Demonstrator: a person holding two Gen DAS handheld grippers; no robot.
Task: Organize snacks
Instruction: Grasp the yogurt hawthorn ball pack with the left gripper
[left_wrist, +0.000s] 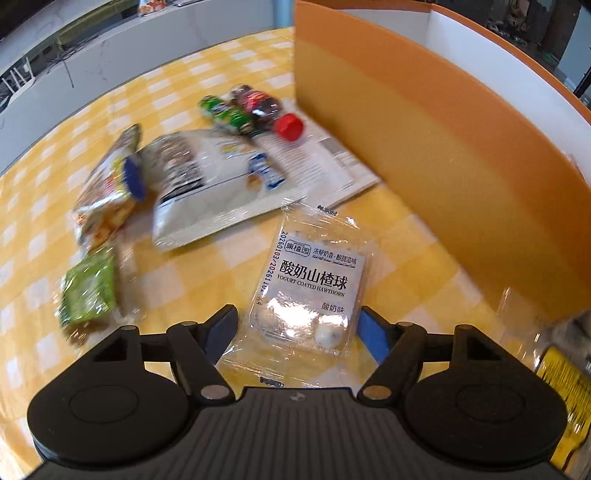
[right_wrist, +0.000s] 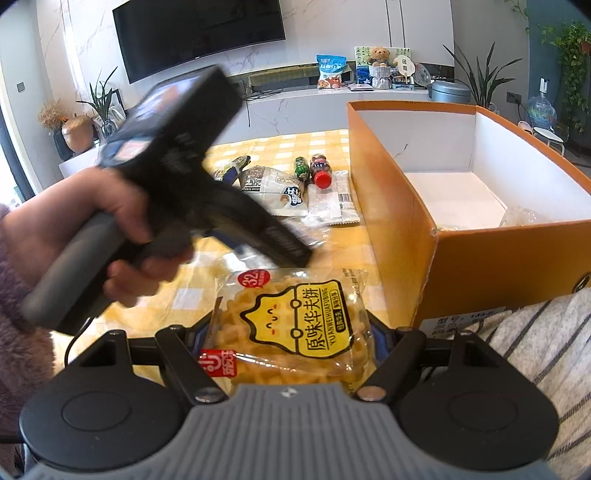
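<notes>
One orange box (right_wrist: 480, 258), one red-capped bottle (left_wrist: 266, 109), two grippers, seven snack packets.

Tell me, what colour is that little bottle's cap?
Red; the bottle cap shows best in the left wrist view.

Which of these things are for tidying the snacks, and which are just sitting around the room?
For the job:
clear yogurt hawthorn packet between the left tongs
yellow waffle packet in the right tongs
orange cardboard box
red-capped cola bottle
green snack packet

Just lying about:
black wall television
brown teddy bear
leafy potted plant
</notes>
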